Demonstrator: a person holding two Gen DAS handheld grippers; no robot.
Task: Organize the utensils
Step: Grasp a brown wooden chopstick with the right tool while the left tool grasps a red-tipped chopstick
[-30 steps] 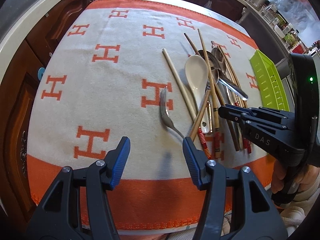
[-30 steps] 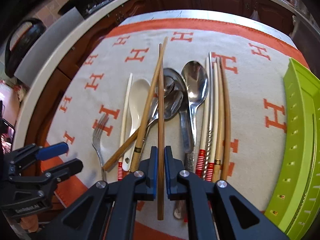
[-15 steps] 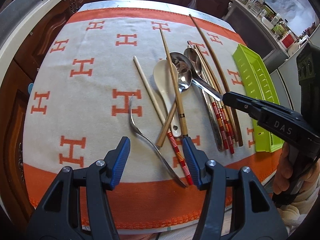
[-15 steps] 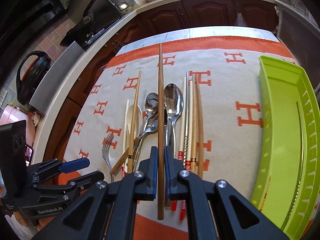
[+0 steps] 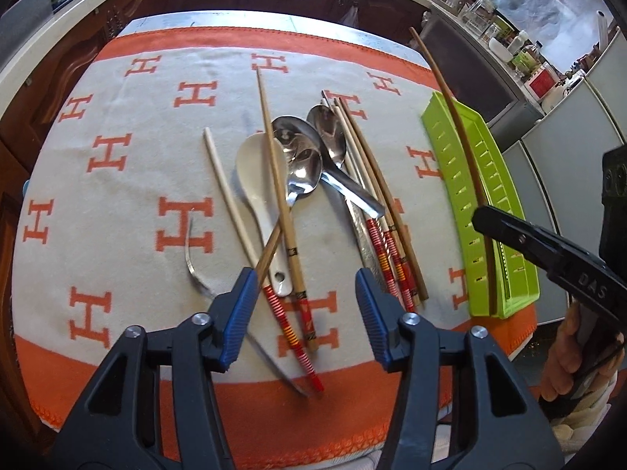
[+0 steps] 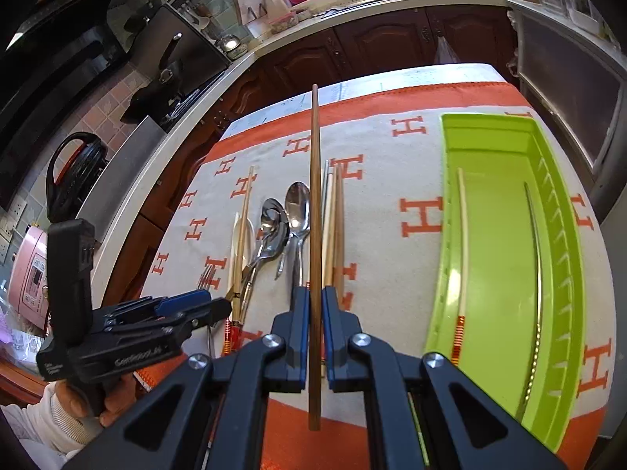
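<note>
Left to right, seen from the left wrist. You are holding the left gripper (image 5: 303, 305) part-way open above the near edge of the orange-and-cream cloth (image 5: 117, 180); its jaws have just been closing, and nothing is sitting between the blue pads. Beyond them the loose utensils are lying in a heap: a fork (image 5: 192, 258) at the left, a pale chopstick (image 5: 229, 196), a white ceramic spoon (image 5: 254, 180), two metal spoons (image 5: 301, 160) overlapping, and a bundle of red-banded chopsticks (image 5: 388, 250) fanned toward the right. Further right the green tray (image 5: 509, 211) is resting on the cloth's edge.

At the far right you are keeping the right gripper (image 6: 312, 313) clamped on a dark brown chopstick (image 6: 314, 203), carried clear of the pile; from the left wrist the stick is showing across the tray, though whether it is touching the tray cannot be told. In the right wrist view the tray is already containing one pale chopstick with an orange-banded end (image 6: 462, 258) and one thin metal chopstick (image 6: 539, 274).
</note>
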